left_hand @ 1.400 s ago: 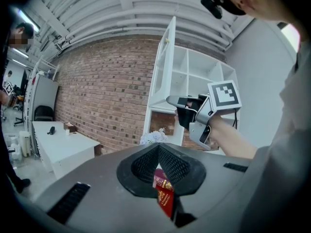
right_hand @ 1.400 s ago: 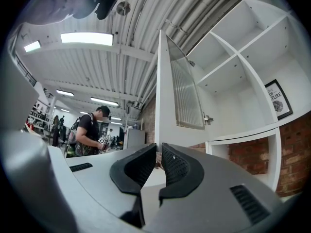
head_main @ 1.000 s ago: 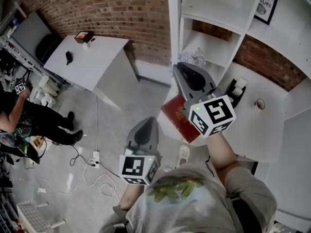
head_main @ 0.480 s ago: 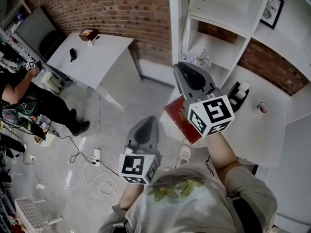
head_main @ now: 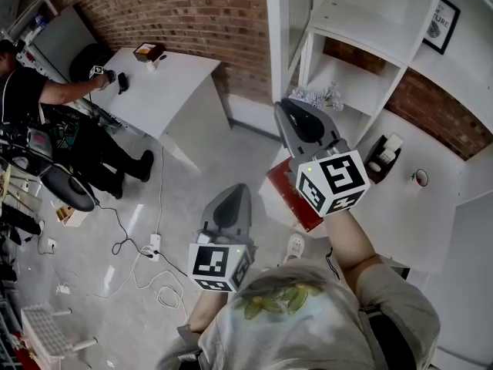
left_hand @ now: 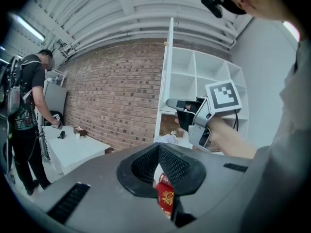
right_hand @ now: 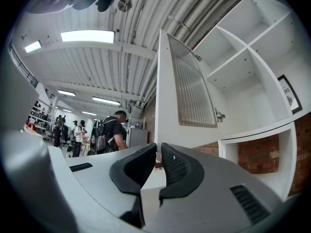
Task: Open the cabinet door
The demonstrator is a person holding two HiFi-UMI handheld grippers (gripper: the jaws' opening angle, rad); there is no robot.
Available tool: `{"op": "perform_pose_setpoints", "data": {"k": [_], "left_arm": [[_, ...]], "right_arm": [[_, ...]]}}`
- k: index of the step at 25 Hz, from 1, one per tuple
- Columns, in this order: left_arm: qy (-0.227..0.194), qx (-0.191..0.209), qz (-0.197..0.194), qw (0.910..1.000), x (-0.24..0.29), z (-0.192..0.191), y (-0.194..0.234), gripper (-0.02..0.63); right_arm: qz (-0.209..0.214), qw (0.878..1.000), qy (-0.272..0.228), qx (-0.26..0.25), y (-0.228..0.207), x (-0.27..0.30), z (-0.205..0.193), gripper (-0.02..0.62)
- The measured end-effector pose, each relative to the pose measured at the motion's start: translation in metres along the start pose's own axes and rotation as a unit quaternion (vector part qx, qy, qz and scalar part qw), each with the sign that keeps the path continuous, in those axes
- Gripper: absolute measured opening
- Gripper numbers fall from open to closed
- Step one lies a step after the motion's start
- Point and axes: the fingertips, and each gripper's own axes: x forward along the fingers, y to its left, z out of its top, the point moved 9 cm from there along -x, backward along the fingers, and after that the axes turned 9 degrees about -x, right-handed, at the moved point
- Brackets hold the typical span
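Observation:
The white cabinet door point(head_main: 276, 29) stands swung out, edge-on in the head view. My right gripper point(head_main: 286, 105) is raised to the door's lower edge, and in the right gripper view the door point(right_hand: 167, 96) runs down into the narrow slot of the gripper point(right_hand: 158, 152), shut on it. The left gripper view shows the right gripper point(left_hand: 170, 102) touching the door's edge point(left_hand: 168, 72). My left gripper point(head_main: 233, 191) hangs lower and to the left, over the floor, its tips point(left_hand: 159, 147) together with nothing held.
Open shelves point(head_main: 362, 21) lie behind the door. A red box point(head_main: 286, 195) sits below the right gripper, on a white counter point(head_main: 400, 214) with a cup point(head_main: 420, 178). A white table point(head_main: 154, 83), a person point(head_main: 46, 99) and floor cables point(head_main: 139, 260) are at the left.
The person at the left has stepped up to the white table and reached onto it. The cabinet has shifted slightly right in the view. Both grippers keep their places.

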Motion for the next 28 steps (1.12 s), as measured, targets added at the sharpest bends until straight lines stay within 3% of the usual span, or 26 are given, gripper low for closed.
{"op": "perform_pose_setpoints", "data": {"k": [28], "left_arm": [[-0.012, -0.018, 0.043, 0.9988, -0.007, 0.008, 0.037, 0.009]], "right_arm": [[0.017, 1.0, 0.009, -0.019, 0.022, 0.04, -0.001, 0.046]]}}
